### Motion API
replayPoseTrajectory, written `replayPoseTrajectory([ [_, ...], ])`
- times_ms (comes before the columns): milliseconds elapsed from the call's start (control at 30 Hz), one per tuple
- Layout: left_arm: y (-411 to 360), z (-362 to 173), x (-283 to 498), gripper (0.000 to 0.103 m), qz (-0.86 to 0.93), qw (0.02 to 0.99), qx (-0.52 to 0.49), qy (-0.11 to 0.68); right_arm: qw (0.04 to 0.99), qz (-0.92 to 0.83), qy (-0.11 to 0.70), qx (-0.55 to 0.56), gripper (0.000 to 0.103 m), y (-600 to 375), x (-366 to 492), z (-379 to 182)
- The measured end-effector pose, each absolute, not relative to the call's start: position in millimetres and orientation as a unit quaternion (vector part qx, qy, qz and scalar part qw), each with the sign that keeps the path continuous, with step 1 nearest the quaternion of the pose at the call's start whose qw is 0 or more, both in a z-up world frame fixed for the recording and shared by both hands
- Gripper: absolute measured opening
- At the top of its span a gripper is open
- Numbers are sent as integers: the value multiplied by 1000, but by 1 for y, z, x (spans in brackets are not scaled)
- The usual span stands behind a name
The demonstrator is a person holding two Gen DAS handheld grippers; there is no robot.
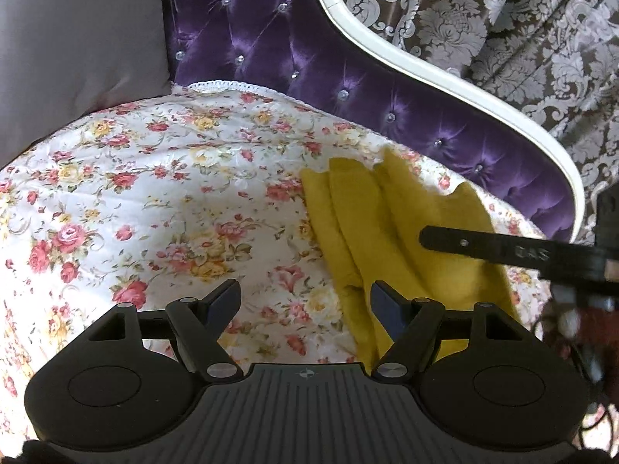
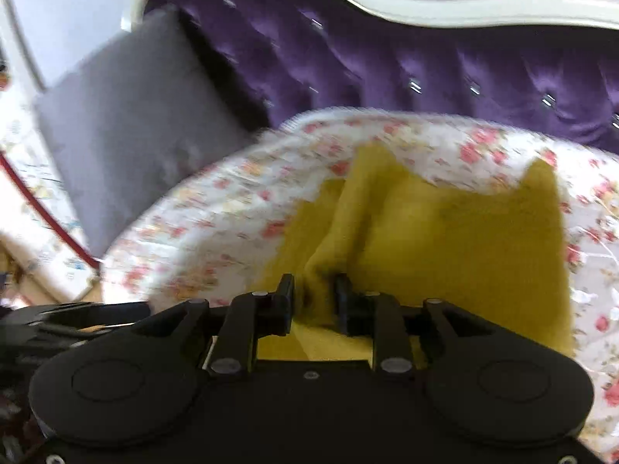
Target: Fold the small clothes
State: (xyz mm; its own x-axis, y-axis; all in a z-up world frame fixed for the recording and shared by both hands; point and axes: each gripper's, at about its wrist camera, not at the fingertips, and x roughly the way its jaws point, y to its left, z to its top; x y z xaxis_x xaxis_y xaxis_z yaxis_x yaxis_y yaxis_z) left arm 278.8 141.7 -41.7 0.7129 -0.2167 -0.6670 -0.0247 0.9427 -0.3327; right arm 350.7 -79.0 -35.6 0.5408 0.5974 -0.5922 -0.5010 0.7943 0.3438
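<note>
A mustard-yellow garment (image 1: pixel 387 224) lies rumpled in long folds on the floral bedspread (image 1: pixel 154 193). My left gripper (image 1: pixel 305 301) hovers open just left of it, with nothing between its fingers; its right finger overlaps the garment's left edge. In the right wrist view, the yellow garment (image 2: pixel 445 232) rises in a bunched ridge into my right gripper (image 2: pixel 313 294), whose narrow jaws are shut on that fold. A black finger of the right gripper (image 1: pixel 483 247) reaches across the garment from the right in the left wrist view. The right wrist view is motion-blurred.
A grey pillow (image 1: pixel 77 38) leans at the back left of the bed. Behind it runs a tufted purple headboard (image 1: pixel 271 38) with a curved white frame (image 1: pixel 425 73). A brown damask curtain (image 1: pixel 503 38) hangs beyond. Bare bedspread stretches left of the garment.
</note>
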Motion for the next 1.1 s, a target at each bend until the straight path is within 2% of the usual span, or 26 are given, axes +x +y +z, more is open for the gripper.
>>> replayPoseTrajectory([
  [100, 142, -35, 284, 73, -61, 913, -167, 368, 884, 329, 323, 78, 41, -89, 336, -20],
  [167, 140, -27, 289, 73, -69, 913, -174, 363, 896, 321, 299, 74, 56, -98, 327, -9],
  [300, 133, -11, 305, 73, -88, 913, -187, 353, 925, 279, 258, 22, 71, -114, 299, 1],
  [367, 128, -7, 314, 73, -97, 910, -195, 352, 935, 259, 243, 4, 94, -116, 286, -1],
  [500, 114, -8, 335, 74, -121, 896, -207, 374, 944, 245, 215, -49, 95, -109, 260, -15],
  [733, 97, -32, 368, 74, -146, 862, -226, 430, 931, 269, 214, -122, 93, -82, 264, -40],
  [800, 94, -40, 374, 74, -142, 857, -222, 443, 927, 271, 221, -135, 91, -76, 270, -45],
  [900, 90, -49, 382, 74, -146, 848, -227, 456, 921, 274, 237, -146, 81, -71, 276, -55],
  [1000, 85, -56, 389, 74, -151, 842, -232, 463, 914, 277, 264, -137, 57, -70, 284, -64],
  [1067, 82, -58, 394, 74, -155, 840, -234, 464, 907, 300, 278, -104, 17, -76, 287, -66],
  [1100, 80, -59, 397, 74, -159, 839, -235, 464, 905, 307, 282, -86, 17, -80, 288, -66],
])
